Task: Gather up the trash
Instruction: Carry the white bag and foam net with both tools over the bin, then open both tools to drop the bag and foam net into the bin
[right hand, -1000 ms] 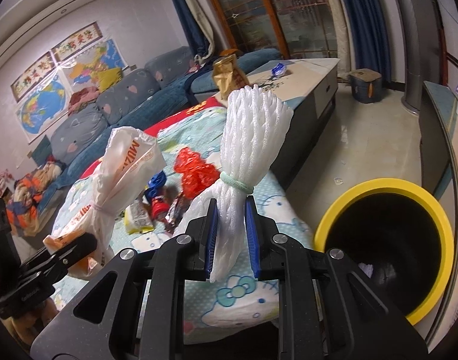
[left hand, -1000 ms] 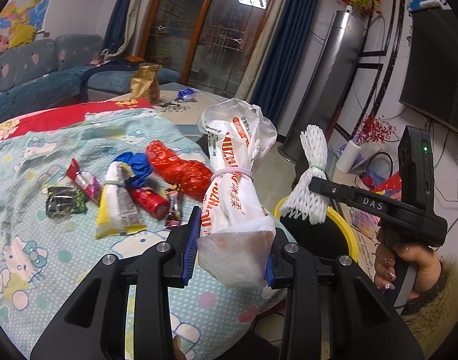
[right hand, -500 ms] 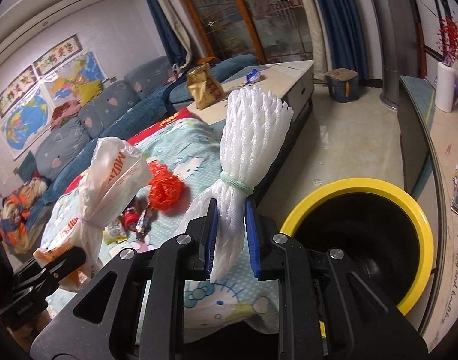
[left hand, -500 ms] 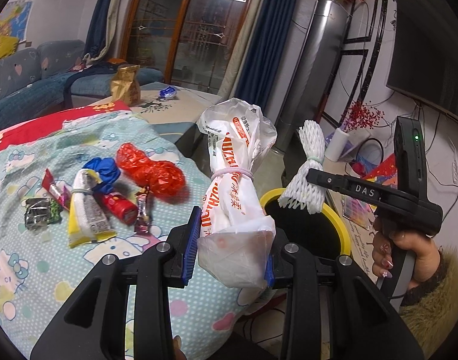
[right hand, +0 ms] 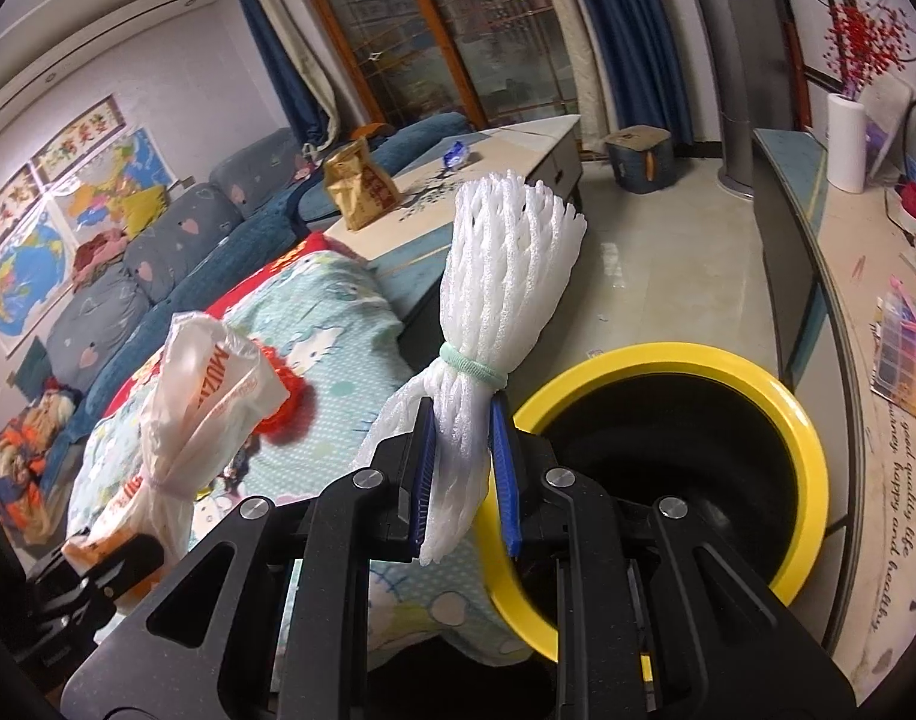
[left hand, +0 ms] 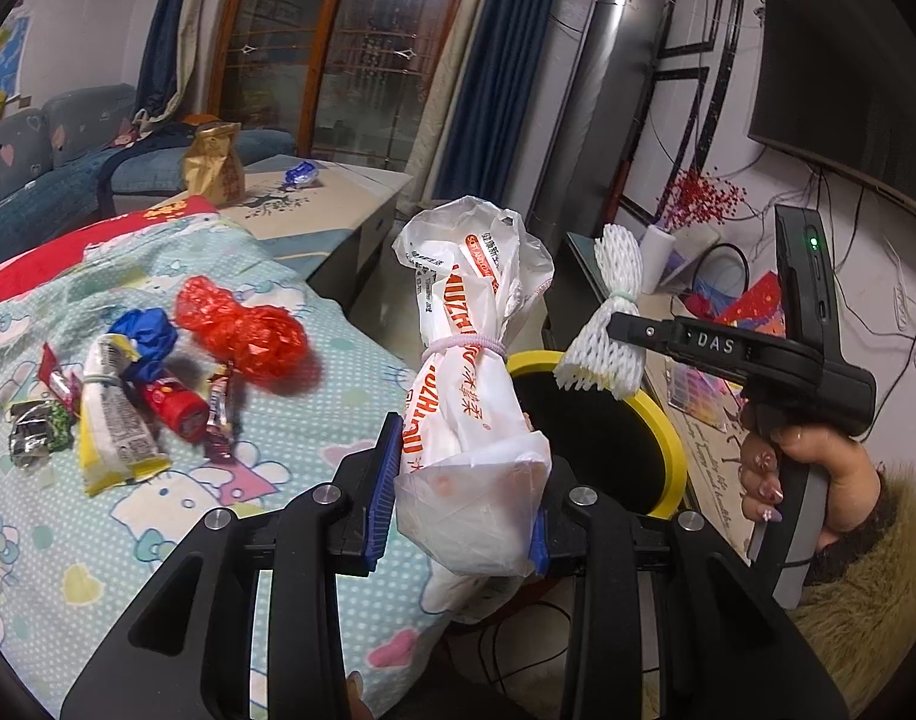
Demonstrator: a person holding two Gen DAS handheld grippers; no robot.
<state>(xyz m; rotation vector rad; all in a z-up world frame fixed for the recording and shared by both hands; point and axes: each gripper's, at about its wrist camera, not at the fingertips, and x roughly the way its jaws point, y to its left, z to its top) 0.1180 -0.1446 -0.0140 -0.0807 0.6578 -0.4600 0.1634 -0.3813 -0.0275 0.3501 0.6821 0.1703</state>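
Observation:
My left gripper (left hand: 460, 498) is shut on a tied white plastic bag (left hand: 469, 372) with orange print, held upright beside the bin. The bag also shows in the right wrist view (right hand: 200, 396). My right gripper (right hand: 460, 474) is shut on a banded white foam net (right hand: 499, 288), held over the near rim of the yellow-rimmed black bin (right hand: 811, 426). In the left wrist view the foam net (left hand: 607, 324) hangs above the bin (left hand: 667, 444). More trash lies on the blanket: a red crumpled bag (left hand: 242, 324), a blue wrapper (left hand: 146, 330), a yellow packet (left hand: 113, 414) and small wrappers.
The Hello Kitty blanket (left hand: 56, 540) covers the table at left. A low table with a brown paper bag (left hand: 212, 165) stands behind. A TV stand with clutter (right hand: 877, 276) runs along the right wall, close to the bin.
Both grippers have swung right toward the bin, each still gripping its item. The foam net is now over the bin's rim and the bin looms larger.

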